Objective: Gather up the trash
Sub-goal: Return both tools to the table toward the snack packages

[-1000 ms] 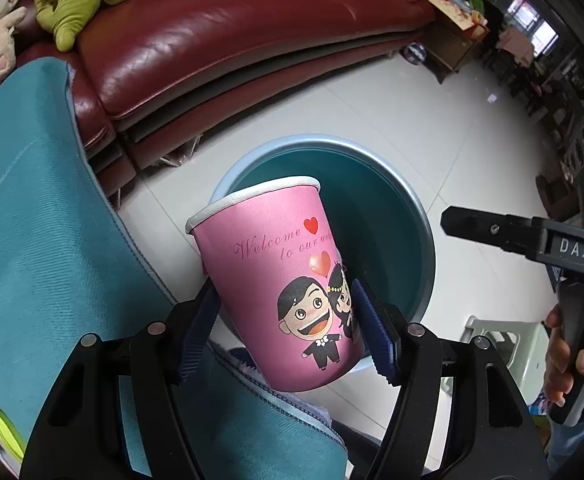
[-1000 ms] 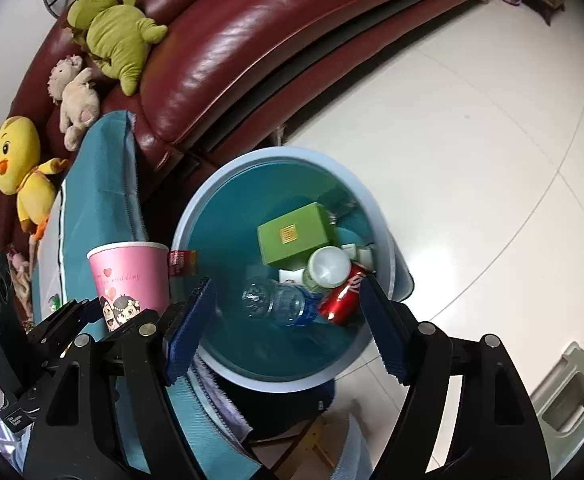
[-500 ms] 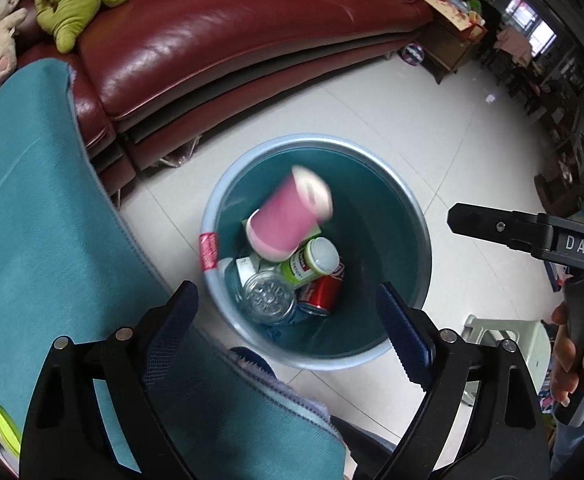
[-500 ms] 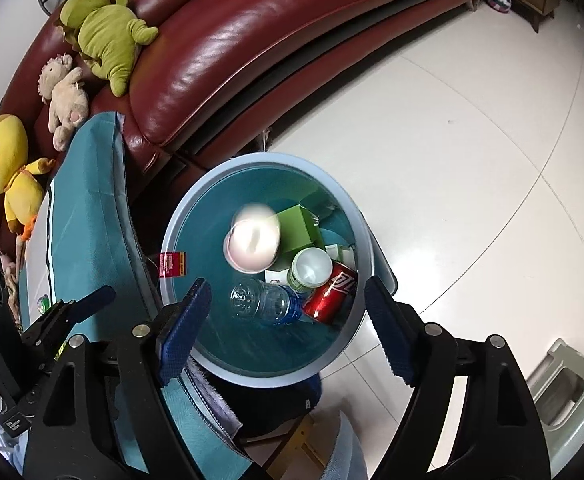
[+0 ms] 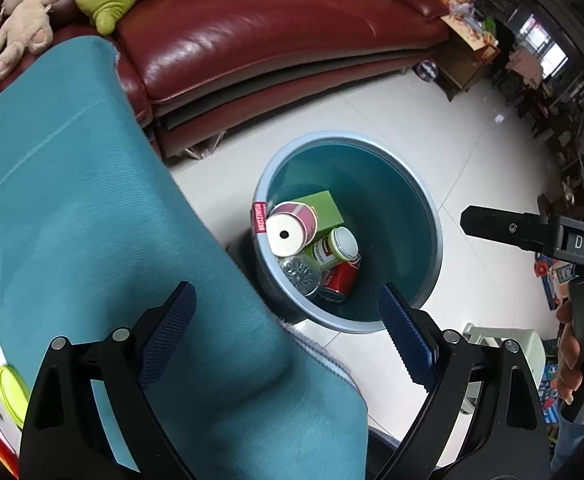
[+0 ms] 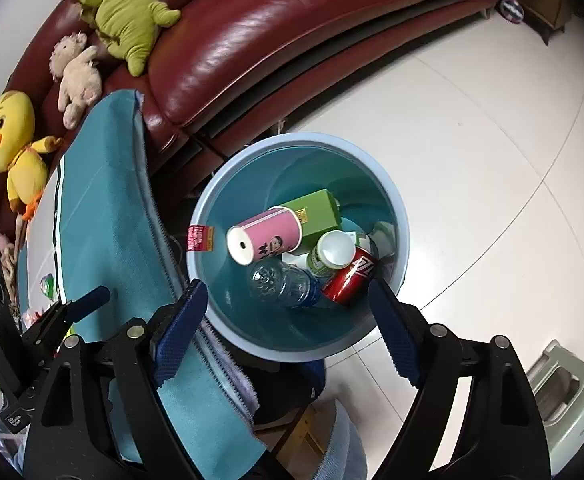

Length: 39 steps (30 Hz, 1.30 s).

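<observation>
The pink paper cup (image 5: 292,231) is lying on its side inside the round blue bin (image 5: 432,216), white base turned upward, resting on the other trash at the bin's wall nearest the teal-covered surface (image 5: 92,220). The left claw (image 5: 288,332) is hovering above and short of it, fingers spread wide and gripping nothing — one blue ribbed pad (image 5: 168,332) is sitting over the cloth, the other over the bin's near rim. The right claw (image 6: 284,332) is likewise spread and empty, framing the bin from above, with the cup (image 6: 266,240) well ahead of its pads.

Under and beside the cup are lying a green box (image 6: 316,212), a white-capped green bottle (image 6: 332,254), a clear plastic bottle (image 6: 280,282) and a red can (image 6: 350,278), all crowded toward one side; the far half of the bin's smooth teal interior is showing bare. A red tag (image 6: 198,238) is hanging on the rim.

The bin is standing on glossy white floor tiles (image 6: 472,140), just beside the surface's draped edge, where the cloth's fringed hem is hanging. Open floor is stretching away beyond the bin toward a curved dark-red leather sofa (image 5: 272,32) — soft toys, green (image 6: 128,12), beige and yellow, are lying along it. In the left view the person's right hand (image 5: 580,360) is gripping the other tool's handle.
</observation>
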Motion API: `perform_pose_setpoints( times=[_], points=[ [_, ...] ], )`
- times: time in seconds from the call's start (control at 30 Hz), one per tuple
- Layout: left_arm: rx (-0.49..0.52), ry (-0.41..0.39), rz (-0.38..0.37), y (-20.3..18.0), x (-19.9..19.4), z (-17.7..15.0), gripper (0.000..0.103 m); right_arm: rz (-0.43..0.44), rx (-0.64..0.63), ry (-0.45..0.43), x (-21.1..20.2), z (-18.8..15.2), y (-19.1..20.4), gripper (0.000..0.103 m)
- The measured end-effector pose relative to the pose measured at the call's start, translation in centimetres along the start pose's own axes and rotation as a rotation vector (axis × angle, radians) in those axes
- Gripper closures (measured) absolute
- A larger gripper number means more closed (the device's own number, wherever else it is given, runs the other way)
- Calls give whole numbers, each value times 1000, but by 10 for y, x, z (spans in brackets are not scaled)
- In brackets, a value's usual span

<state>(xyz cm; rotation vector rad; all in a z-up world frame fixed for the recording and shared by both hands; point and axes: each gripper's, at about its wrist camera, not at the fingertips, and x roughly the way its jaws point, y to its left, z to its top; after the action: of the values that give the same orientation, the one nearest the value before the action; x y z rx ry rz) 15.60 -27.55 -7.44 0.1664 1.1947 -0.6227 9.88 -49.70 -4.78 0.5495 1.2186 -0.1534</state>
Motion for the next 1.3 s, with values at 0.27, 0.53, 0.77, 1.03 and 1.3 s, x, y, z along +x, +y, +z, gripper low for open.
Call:
perform_pose_setpoints(
  times=[0.27, 0.53, 0.77, 1.03, 1.3],
  points=[
    [-30, -53, 11, 26, -35, -19, 10, -10, -58, -7, -12, -10, 38, 21],
    [-114, -115, 70, 80, -79, -62, 8, 11, -167, 30, -4, -29, 102, 21],
    [-216, -168, 146, 144, -121, -107, 8, 37, -284, 63, 8, -46, 171, 21],
    [-339, -211, 236, 215, -170, -162, 8, 63, -418, 113, 24, -72, 255, 21],
    [-451, -250, 317, 281, -214, -212, 8, 96, -568, 159, 41, -103, 347, 21]
  ],
)
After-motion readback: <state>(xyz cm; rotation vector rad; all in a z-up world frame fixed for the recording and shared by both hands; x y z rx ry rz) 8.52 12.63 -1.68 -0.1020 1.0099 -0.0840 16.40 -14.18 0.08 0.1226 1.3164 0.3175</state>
